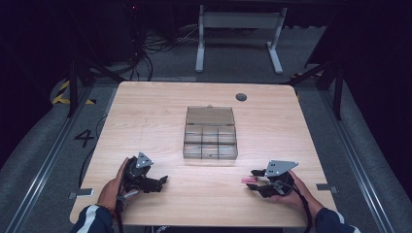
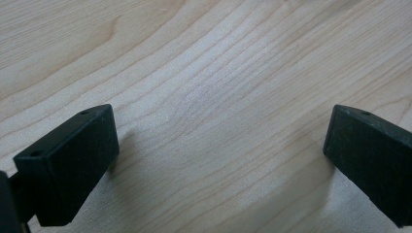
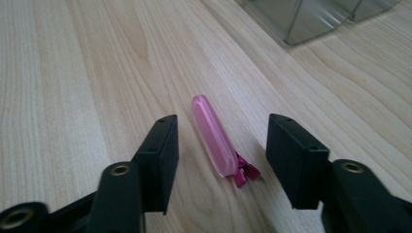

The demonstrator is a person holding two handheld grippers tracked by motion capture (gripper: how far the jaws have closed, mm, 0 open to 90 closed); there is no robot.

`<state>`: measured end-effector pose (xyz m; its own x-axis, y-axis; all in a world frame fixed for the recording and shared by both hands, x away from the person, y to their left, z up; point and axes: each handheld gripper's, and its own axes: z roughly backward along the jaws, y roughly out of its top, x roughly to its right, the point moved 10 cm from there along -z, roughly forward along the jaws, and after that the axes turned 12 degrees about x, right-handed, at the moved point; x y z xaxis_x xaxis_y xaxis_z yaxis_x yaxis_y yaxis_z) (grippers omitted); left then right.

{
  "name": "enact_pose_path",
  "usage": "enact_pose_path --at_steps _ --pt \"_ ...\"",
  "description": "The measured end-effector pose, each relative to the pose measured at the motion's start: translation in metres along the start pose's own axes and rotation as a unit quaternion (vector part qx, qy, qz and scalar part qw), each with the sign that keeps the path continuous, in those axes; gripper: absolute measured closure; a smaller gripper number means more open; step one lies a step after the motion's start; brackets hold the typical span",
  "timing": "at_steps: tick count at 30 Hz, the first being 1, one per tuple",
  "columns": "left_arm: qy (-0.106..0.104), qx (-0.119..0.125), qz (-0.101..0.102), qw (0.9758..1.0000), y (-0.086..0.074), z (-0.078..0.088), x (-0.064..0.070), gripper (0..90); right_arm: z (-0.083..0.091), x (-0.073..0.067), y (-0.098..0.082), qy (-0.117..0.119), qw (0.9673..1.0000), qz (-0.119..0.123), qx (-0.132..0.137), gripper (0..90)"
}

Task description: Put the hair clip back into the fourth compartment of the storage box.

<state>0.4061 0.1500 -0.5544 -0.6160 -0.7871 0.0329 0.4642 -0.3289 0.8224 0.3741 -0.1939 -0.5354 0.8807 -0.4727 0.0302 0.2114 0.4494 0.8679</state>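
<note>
Right gripper (image 3: 221, 145): jaws half open, straddling pink hair clip (image 3: 218, 138) lying flat on the table (image 1: 160, 111), pads not touching it. Left gripper (image 2: 218, 145): jaws wide, holding nothing, over bare wood. Beyond: clear compartment box (image 1: 210, 133), lid open, mid-table.

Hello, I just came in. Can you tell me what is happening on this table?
A person sits at a light wooden table with a two-jaw gripper in each hand. The right gripper has its jaws on either side of a small pink hair clip lying flat on the wood, not yet pressing it. The left gripper rests open over bare wood. A clear plastic compartment box stands open in the middle of the table.
</note>
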Motion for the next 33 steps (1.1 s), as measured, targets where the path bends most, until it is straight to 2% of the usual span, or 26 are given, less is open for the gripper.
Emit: enact_pose_path --at_steps 2,4,5,8,11,25,33 --pt "0.001 0.002 0.0 1.0 0.0 0.0 0.0 0.1 -0.003 -0.001 0.002 0.004 1.0 0.003 0.001 60.9" --pt "0.001 0.001 0.0 1.0 0.0 0.0 0.0 0.0 -0.004 -0.003 0.003 0.008 1.0 0.006 0.001 64.2" --pt "0.0 0.0 0.0 1.0 0.0 0.0 0.0 0.1 -0.007 -0.008 0.005 0.019 0.9997 0.012 0.003 71.4" --pt "0.0 0.0 0.0 1.0 0.0 0.0 0.0 0.1 -0.007 -0.01 0.005 0.026 0.9996 0.014 0.002 75.1" --pt "0.0 0.0 0.0 1.0 0.0 0.0 0.0 0.1 -0.006 -0.01 0.005 0.027 0.9996 0.011 0.002 83.2" --pt "0.0 0.0 0.0 1.0 0.0 0.0 0.0 0.1 -0.002 -0.013 0.005 0.027 0.9996 0.011 -0.003 84.3" --pt "0.001 0.001 0.0 1.0 0.0 0.0 0.0 0.1 0.003 -0.009 0.01 0.013 0.9999 0.011 0.004 84.3"
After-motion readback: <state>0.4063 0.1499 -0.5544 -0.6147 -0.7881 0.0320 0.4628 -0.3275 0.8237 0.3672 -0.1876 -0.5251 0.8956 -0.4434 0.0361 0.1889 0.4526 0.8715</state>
